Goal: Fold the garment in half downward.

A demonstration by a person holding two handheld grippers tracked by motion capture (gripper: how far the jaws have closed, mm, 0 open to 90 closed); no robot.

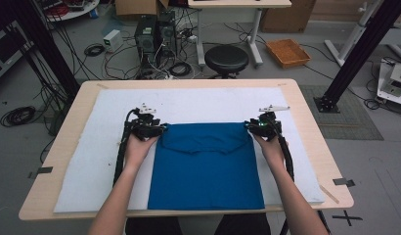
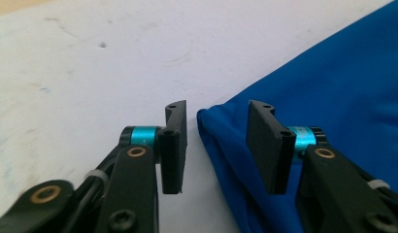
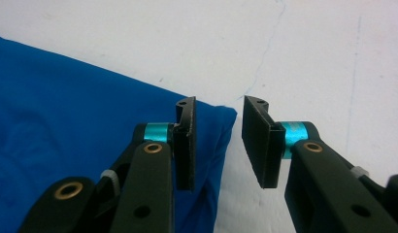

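A blue folded cloth (image 1: 206,166) lies flat on the white mat (image 1: 91,161), its far part doubled over toward me. My left gripper (image 1: 157,129) is at the cloth's far left corner (image 2: 211,121). It is open, and the corner lies between the jaws, untouched by them. My right gripper (image 1: 257,126) is at the far right corner (image 3: 221,119), also open, one jaw over the blue cloth (image 3: 66,136) and the other over the mat. The blue cloth (image 2: 342,87) spreads to the right in the left gripper view.
The mat covers a wooden table (image 1: 306,127). Beyond the table's far edge stand a black stool (image 1: 226,59), computer towers (image 1: 154,36) with floor cables, and an orange tray (image 1: 288,52). Black frame posts (image 1: 355,54) rise at both sides.
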